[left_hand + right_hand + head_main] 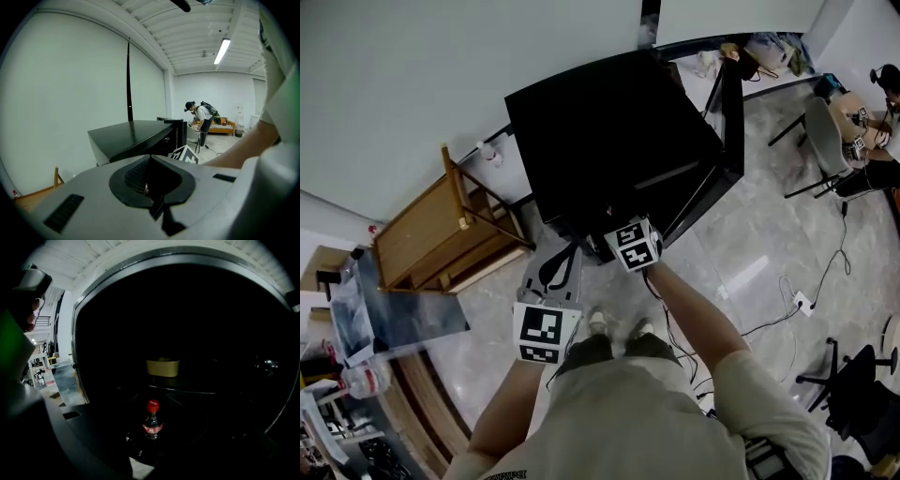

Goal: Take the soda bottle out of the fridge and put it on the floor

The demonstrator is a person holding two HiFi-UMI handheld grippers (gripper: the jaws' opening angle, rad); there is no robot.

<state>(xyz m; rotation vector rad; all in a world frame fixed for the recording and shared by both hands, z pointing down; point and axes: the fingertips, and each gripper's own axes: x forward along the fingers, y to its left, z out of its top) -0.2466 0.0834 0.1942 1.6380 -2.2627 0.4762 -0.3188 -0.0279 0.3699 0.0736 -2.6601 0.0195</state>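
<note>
The black fridge [609, 131] stands in front of me, and its dark inside fills the right gripper view. A small soda bottle [152, 420] with a red cap and red label stands upright on the fridge's lower shelf. My right gripper [623, 234] is at the fridge's front; its dark jaws [150, 451] stand wide apart, short of the bottle, and do not touch it. My left gripper [551, 272] hangs lower, outside the fridge; its grey jaws [157, 187] meet with nothing between them. The fridge [131, 136] shows beyond them.
A yellow tub [162, 367] sits on the shelf above the bottle. A wooden stand [441, 234] is left of the fridge, and a table with bottles [356, 319] is further left. A chair [825, 141] and floor cables [797, 300] lie to the right. A person [199, 115] bends over far off.
</note>
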